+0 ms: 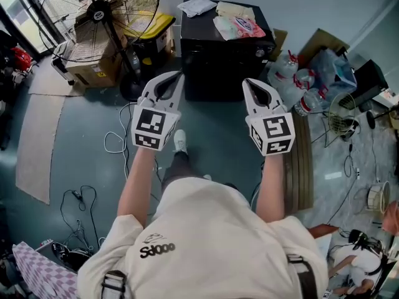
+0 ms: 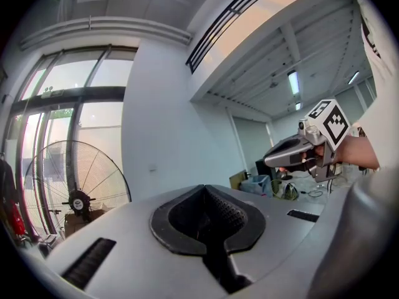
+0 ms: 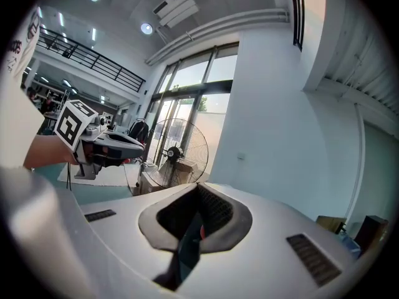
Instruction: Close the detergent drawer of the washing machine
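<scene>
A black washing machine [image 1: 219,60] stands on the floor ahead of me, with cloths [image 1: 235,18] lying on its top. From here I cannot make out its detergent drawer. Both grippers are held level in the air in front of my chest, short of the machine and touching nothing. My left gripper [image 1: 178,75] [image 2: 204,188] has its jaws together with nothing between them. My right gripper [image 1: 247,81] [image 3: 198,186] also has its tips meeting and holds nothing. Each gripper view shows the other one from the side, the right gripper [image 2: 269,160] and the left gripper [image 3: 141,146].
A large standing fan [image 1: 101,10] and a cardboard box [image 1: 93,64] are at the far left, beside a yellow-lidded bin [image 1: 157,25]. Water bottles and bags [image 1: 298,80] lie right of the machine. Cables [image 1: 115,143] trail on the floor, and a wooden board [image 1: 302,167] lies at right.
</scene>
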The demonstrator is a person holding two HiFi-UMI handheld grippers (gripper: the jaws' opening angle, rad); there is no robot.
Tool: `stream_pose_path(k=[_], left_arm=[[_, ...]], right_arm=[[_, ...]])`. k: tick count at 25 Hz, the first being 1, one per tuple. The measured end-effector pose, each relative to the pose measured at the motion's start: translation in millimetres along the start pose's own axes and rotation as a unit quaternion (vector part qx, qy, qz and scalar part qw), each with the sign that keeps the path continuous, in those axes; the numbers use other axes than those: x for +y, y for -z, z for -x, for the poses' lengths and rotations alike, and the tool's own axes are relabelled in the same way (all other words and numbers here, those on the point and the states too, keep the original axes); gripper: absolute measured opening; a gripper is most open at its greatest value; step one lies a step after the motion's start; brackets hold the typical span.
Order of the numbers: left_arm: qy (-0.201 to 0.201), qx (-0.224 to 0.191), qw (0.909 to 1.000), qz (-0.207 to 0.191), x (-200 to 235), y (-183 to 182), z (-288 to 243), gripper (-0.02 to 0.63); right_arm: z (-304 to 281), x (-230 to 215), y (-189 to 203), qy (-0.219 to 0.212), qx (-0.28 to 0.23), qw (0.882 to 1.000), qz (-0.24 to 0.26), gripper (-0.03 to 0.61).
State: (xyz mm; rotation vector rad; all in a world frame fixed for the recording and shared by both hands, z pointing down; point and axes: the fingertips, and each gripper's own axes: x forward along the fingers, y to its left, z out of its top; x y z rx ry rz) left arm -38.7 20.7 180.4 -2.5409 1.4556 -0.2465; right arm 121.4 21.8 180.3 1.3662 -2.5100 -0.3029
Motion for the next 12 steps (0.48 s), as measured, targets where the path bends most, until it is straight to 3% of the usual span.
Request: stream_pose_path(k=[12], left_arm=[[0.005,0.000,0.9999,-0.012,1.3,-0.1,-4.7,0.018]], right_arm=[[-7.2,2.7,2.2,-0.003,0.000,1.000,-0.001,-0.005]])
